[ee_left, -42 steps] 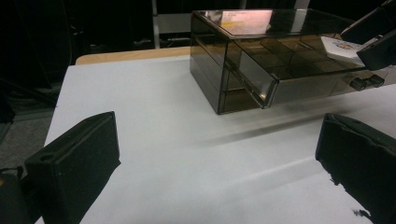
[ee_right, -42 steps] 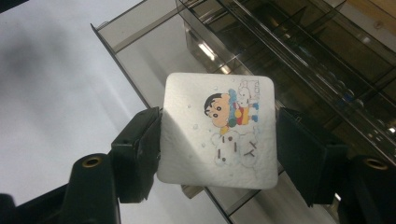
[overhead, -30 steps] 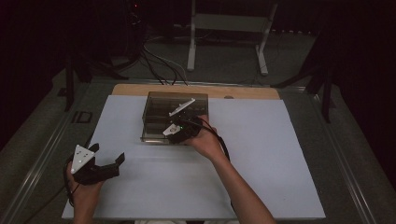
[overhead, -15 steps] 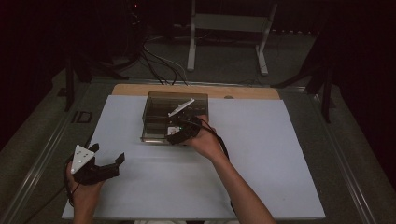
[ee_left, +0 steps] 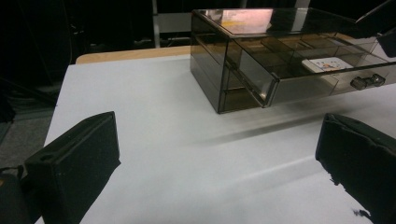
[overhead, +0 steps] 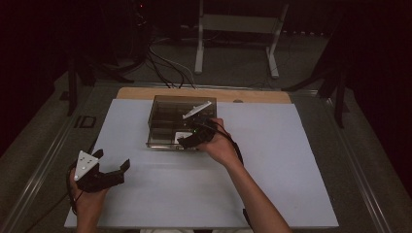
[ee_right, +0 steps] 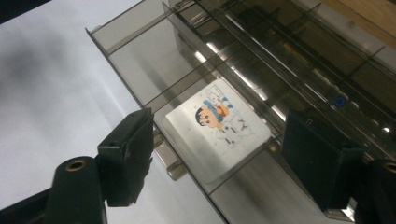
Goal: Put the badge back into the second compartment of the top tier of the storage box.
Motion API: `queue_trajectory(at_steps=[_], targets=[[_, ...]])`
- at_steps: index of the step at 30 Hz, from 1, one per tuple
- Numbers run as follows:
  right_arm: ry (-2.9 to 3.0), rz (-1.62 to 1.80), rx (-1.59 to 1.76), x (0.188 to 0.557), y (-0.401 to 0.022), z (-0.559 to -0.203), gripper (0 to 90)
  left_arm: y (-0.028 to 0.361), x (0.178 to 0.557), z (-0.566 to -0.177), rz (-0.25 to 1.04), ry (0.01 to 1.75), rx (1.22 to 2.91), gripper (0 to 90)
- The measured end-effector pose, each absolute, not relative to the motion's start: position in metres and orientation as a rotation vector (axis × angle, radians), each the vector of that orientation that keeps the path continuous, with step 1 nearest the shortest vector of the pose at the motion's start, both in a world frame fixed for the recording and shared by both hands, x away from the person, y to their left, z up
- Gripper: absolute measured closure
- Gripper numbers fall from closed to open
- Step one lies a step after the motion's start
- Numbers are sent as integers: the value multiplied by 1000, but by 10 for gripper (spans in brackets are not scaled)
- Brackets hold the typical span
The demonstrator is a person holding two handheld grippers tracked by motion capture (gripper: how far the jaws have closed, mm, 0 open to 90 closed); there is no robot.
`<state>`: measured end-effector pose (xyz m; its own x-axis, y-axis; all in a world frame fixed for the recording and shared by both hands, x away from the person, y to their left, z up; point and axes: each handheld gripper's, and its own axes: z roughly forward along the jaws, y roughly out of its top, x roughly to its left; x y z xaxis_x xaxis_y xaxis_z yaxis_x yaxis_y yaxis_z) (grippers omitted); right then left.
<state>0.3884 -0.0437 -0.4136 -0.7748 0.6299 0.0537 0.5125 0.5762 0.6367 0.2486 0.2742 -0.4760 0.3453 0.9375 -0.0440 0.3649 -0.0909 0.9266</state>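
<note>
A smoky clear drawer box (overhead: 167,114) stands on the white mat, its lower drawer (ee_right: 140,70) pulled out toward me. A flat white tile with a cartoon figure (ee_right: 217,128) lies in a drawer compartment; the left gripper view shows this tile (ee_left: 327,64) too, behind the drawer knob (ee_left: 366,81). My right gripper (overhead: 192,139) hovers over the drawer, open. In its own view the right gripper (ee_right: 219,137) has one jaw on each side of the tile, with nothing gripped. My left gripper (overhead: 104,171) rests near the mat's front left, open and empty, facing the box (ee_left: 243,70).
The white mat (overhead: 291,160) covers most of the table, with a wooden strip (overhead: 252,96) along its far edge. Beyond the table are a metal stand (overhead: 238,29) and cables (overhead: 165,58) on the floor. A metal rail (overhead: 43,160) runs along the left side.
My right gripper has shifted slightly over the open drawer. The left gripper has stayed where it was.
</note>
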Motion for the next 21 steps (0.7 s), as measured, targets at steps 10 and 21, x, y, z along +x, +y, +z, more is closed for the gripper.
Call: queue_trajectory(at_steps=[10,21], targets=[[2586,1019,1014,389,-55,-412,227,274,249,-476,747,1188,1648,12],[2589,1035,1001,385,-58,-409,223,273,250,-477,746,1186,1653,12]])
